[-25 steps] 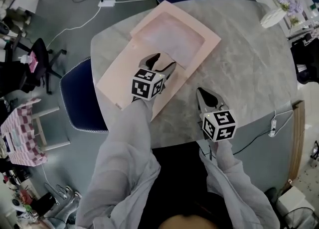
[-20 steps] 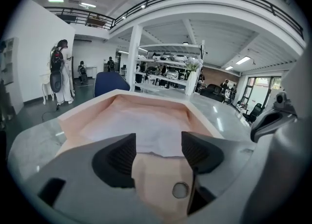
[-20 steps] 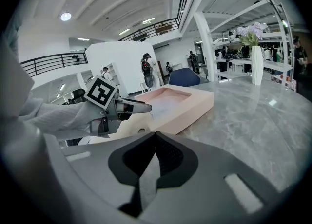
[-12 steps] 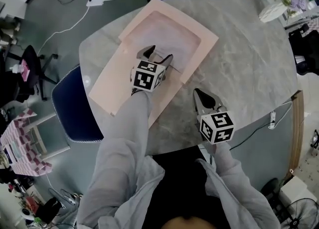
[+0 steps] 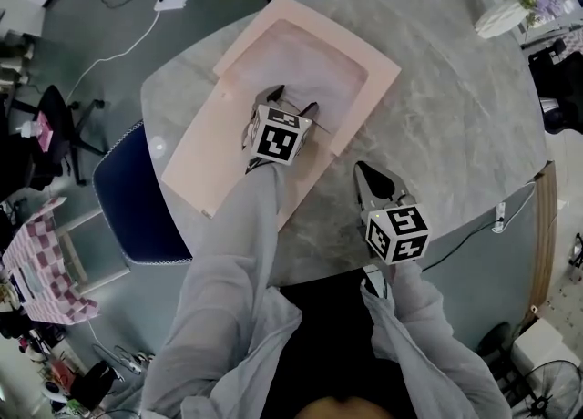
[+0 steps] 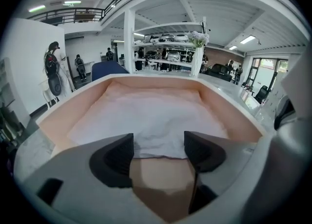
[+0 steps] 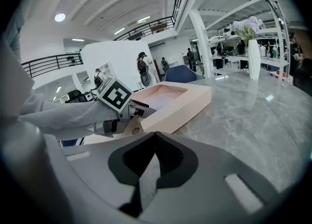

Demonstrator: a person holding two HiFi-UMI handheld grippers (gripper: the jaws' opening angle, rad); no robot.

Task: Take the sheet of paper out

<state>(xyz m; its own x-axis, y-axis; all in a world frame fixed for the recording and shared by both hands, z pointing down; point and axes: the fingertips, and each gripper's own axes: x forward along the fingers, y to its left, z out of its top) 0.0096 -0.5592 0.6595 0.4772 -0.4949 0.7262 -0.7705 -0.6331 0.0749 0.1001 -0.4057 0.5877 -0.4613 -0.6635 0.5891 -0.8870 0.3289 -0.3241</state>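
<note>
On the grey marble table (image 5: 455, 117), the shallow pink cardboard box (image 5: 383, 71) lies just ahead of my left gripper (image 5: 291, 100), whose opening jaws straddle, without pressing, the near edge of the white sheet of paper (image 6: 146, 116) inside it, while my right gripper (image 5: 362, 169) hangs beside the box, jaws together and empty.

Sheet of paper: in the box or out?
In. The white sheet of paper lies inside the pink box, walls around it; the jaws of the left gripper are opening at its near edge, not pressing it.
</note>
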